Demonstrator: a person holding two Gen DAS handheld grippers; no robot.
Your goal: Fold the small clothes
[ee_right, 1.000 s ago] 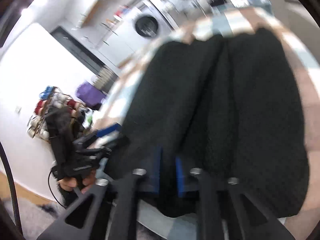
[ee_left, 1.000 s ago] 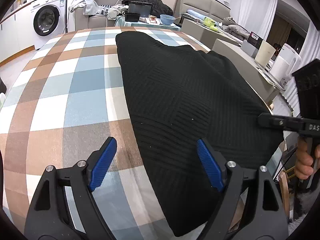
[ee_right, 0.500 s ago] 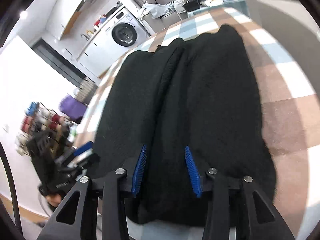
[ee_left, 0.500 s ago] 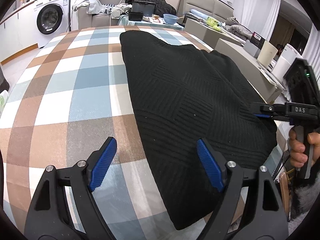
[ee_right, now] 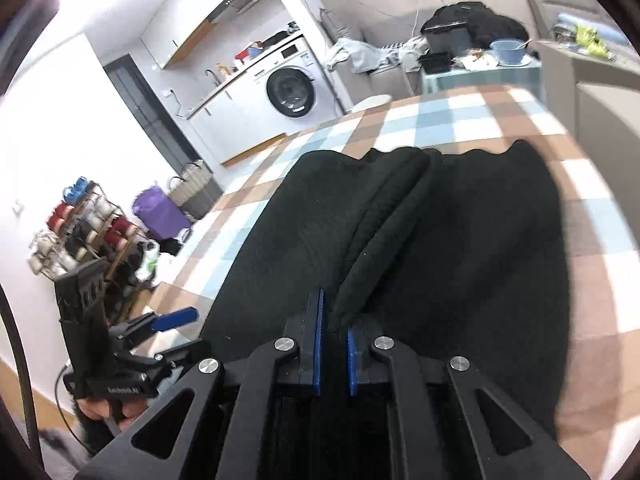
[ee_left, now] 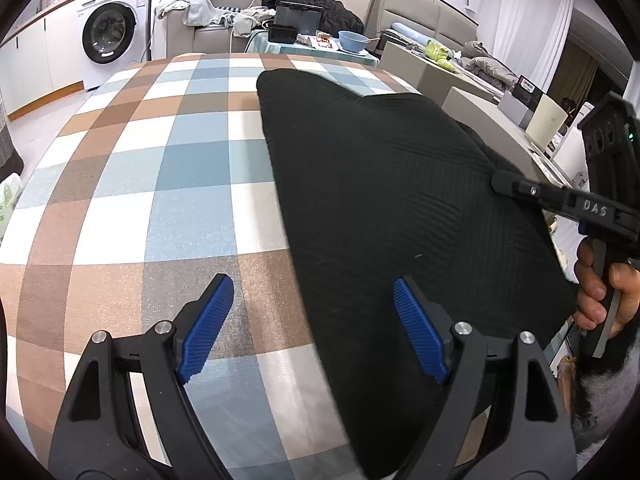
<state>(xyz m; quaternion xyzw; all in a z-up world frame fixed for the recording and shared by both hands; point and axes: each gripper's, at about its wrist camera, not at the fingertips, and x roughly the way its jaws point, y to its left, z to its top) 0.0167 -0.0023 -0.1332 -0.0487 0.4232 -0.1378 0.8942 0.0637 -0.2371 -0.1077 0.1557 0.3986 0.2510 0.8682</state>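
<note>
A black knit garment lies on the checked tablecloth, reaching to the near and right edges. My left gripper is open and empty just above the cloth, its right finger over the garment's near left edge. My right gripper is shut on a raised ridge of the black garment at its near edge. The right gripper also shows in the left wrist view at the garment's right side. The left gripper shows in the right wrist view, open, at the left.
A washing machine stands far left. A sofa with clothes and a side table with a blue bowl lie beyond the table. A grey counter runs along the right. A shelf of jars stands left.
My right gripper has closed from open onto a fold of the garment and pinched up a ridge. The left gripper has stayed open near the near left edge.
</note>
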